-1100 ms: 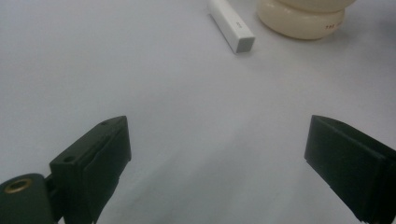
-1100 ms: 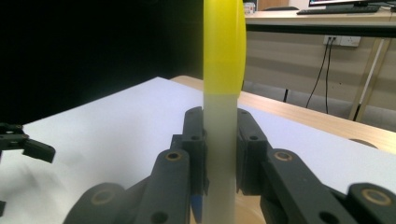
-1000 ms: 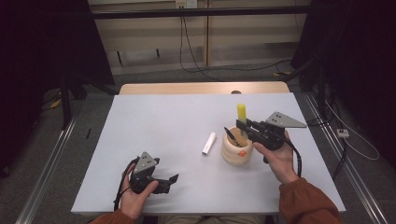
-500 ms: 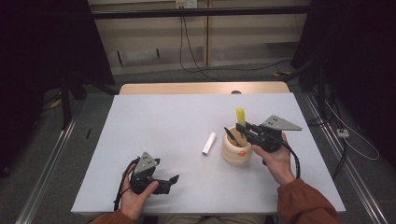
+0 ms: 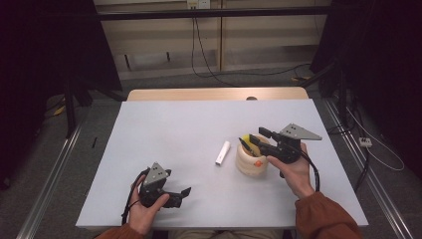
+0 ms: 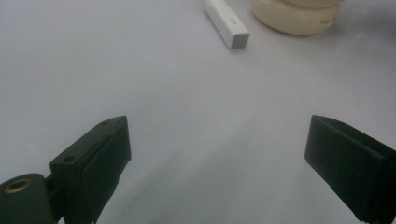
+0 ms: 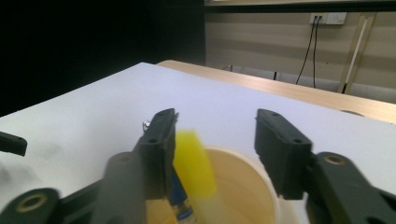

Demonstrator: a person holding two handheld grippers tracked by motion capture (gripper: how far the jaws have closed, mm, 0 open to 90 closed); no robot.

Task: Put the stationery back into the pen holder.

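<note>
A cream round pot stands right of the table's middle. My right gripper hovers level over its mouth. Its jaws have just been opening and now stand apart. A yellow block, blurred, hangs between them close to one jaw and dips into the pot. A blue pen leans inside. The yellow block barely peeks above the rim in the high view. A white stick lies flat just left of the pot. My left gripper rests open on the table near the front edge.
In the left gripper view the white stick and the pot's base lie ahead, with bare white table between. A wooden strip borders the table's far edge. Cables trail on the floor behind.
The yellow block stood tall above the pot in the right gripper; now it sits much lower, into the pot, and the right jaws stand wider. The left hand has not moved.
</note>
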